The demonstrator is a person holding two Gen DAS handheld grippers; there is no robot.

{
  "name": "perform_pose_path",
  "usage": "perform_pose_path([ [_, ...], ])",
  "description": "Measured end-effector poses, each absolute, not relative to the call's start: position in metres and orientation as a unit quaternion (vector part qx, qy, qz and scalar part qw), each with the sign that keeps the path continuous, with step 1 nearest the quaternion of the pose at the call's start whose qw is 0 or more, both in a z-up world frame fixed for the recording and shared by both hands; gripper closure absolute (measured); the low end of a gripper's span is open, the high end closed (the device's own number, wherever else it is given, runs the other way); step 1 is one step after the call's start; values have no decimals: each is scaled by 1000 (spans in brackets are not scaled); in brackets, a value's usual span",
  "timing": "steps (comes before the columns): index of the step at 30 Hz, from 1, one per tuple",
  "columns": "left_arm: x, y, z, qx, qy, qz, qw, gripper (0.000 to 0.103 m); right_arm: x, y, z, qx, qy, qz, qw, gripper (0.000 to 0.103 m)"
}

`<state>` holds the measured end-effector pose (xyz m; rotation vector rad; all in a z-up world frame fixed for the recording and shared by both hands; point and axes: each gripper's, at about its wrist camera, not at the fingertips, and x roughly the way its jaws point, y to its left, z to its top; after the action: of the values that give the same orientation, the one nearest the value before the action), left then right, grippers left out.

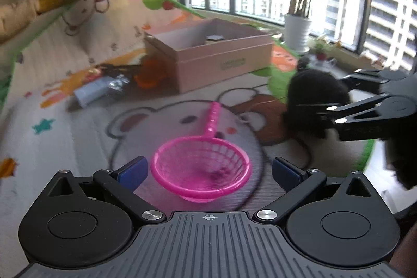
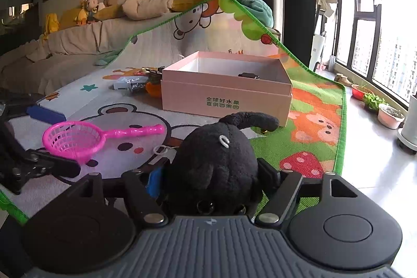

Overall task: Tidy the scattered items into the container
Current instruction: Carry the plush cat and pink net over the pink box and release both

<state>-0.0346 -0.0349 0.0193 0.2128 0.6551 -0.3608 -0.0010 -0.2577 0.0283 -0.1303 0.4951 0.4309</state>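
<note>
Sieve [image 1: 202, 170] between left hand-held gripper [image 1: 207, 170] (untouched)

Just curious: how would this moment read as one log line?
left tool: open around pink sieve | right tool: gripping black plush toy | pink box: ahead on mat

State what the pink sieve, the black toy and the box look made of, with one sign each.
Sieve: glossy translucent plastic, moulded mesh.
Toy: plush fabric, fuzzy matt pile.
Box: likely matt cardboard, with thin straight walls and printed lettering.
</note>
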Motion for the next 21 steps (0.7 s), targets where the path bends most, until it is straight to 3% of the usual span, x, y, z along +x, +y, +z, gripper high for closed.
perform_pose_path([
  [17, -19, -41, 14, 145, 320, -180, 919, 1, 0, -259, 29, -71, 246, 214, 943, 24],
  [18, -19, -41, 14, 143, 320, -180, 919, 2, -1, -259, 29, -71, 246, 215, 943, 23],
  [20, -18, -41, 14, 139, 322, -180, 919, 15, -1, -258, 30, -71, 244, 217, 943, 22],
  [21, -18, -41, 13, 138, 324, -180, 918, 15, 0, -258, 31, -72, 243, 218, 942, 21],
])
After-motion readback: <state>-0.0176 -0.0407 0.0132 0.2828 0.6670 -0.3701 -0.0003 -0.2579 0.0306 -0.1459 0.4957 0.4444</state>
